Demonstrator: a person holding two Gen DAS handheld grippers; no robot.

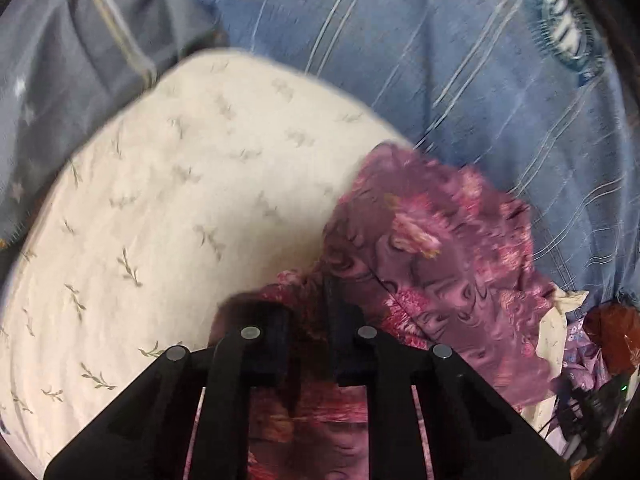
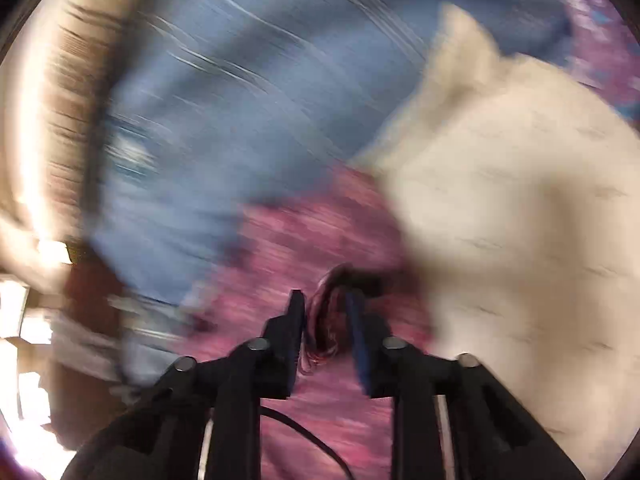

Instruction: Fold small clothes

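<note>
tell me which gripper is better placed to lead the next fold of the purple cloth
Probably the left gripper: it is shut on the purple cloth in a fairly sharp view. The right gripper also has cloth between its fingers, but its view is badly blurred.

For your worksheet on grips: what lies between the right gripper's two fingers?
A bunched fold of the purple-pink floral garment lies between the right gripper fingers, seen in the right wrist view.

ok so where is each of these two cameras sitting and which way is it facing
Left wrist: sits on the left hand-held gripper, looking steeply down at a purple floral garment, a cream leaf-print cloth and a blue striped sheet; its black fingers pinch the garment.
Right wrist: sits on the right hand-held gripper, looking down, badly blurred; garment fabric bunches between its fingers.
Shared: garment, cream cloth, blue sheet.
</note>
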